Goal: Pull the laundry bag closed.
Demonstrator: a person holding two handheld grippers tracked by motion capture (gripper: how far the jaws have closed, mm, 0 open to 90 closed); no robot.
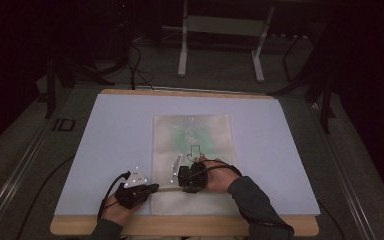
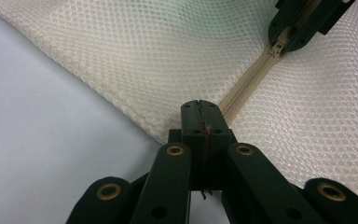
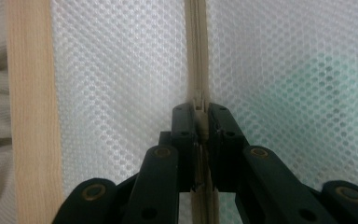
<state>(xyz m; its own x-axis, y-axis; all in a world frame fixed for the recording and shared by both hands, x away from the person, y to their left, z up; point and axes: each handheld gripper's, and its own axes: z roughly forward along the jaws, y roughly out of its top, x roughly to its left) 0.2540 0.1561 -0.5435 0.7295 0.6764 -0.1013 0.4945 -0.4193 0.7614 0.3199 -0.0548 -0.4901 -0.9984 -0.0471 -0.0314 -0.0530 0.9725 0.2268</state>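
A white mesh bag (image 1: 190, 135) lies flat on a pale mat (image 1: 280, 150), with something green showing through it. A beige zipper (image 2: 242, 88) runs along its near end. My left gripper (image 1: 154, 188) is shut on the bag's corner at the zipper's end, its jaws pressed together over the mesh edge (image 2: 199, 108). My right gripper (image 1: 181, 185) sits just to the right of it, shut on the zipper pull (image 3: 199, 122). In the left gripper view the right gripper's jaws (image 2: 303, 23) hold the slider (image 2: 276, 47) farther along the zipper. The zipper (image 3: 196, 46) runs straight ahead of the right jaws.
The mat covers a wooden table whose front edge (image 1: 180, 226) lies under my forearms. The wooden strip (image 3: 28, 116) shows left of the bag in the right gripper view. Cables (image 1: 140, 70) and a white stand's legs (image 1: 182, 60) are on the dark floor behind the table.
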